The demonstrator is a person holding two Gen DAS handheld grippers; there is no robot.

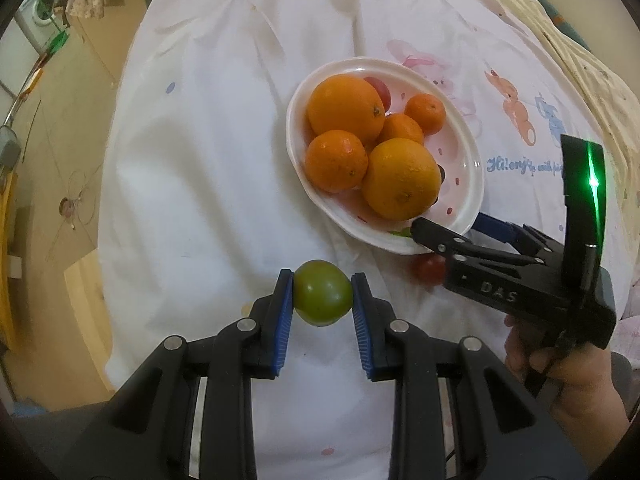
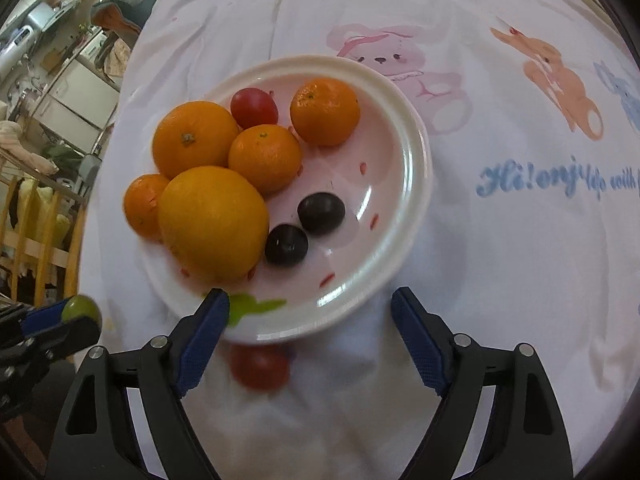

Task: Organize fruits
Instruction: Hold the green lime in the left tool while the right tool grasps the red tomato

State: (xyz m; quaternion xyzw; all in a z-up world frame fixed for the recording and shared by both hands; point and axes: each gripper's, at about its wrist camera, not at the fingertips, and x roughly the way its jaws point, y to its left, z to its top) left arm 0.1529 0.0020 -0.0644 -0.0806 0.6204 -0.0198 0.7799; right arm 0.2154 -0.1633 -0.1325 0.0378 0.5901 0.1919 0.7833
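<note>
My left gripper point(image 1: 323, 280) is shut on a green tomato point(image 1: 323, 293), held above the white cloth near the plate; it also shows in the right wrist view point(image 2: 81, 309). A white plate point(image 2: 412, 152) holds several oranges and tangerines point(image 2: 214, 222), a red tomato point(image 2: 254, 108) and two dark grapes point(image 2: 320, 213). My right gripper point(image 2: 310, 300) is open at the plate's near rim, above a red tomato point(image 2: 260, 366) lying on the cloth. In the left wrist view the right gripper point(image 1: 448, 228) sits at the plate's point(image 1: 472, 184) near right edge, with that red tomato point(image 1: 428, 269) below it.
A white cloth with cartoon bear prints point(image 2: 500, 240) covers the table. Its left edge point(image 1: 108, 200) drops to a tan floor. A washing machine point(image 1: 40, 12) stands far left. Wooden railings point(image 2: 36, 240) show at the left in the right wrist view.
</note>
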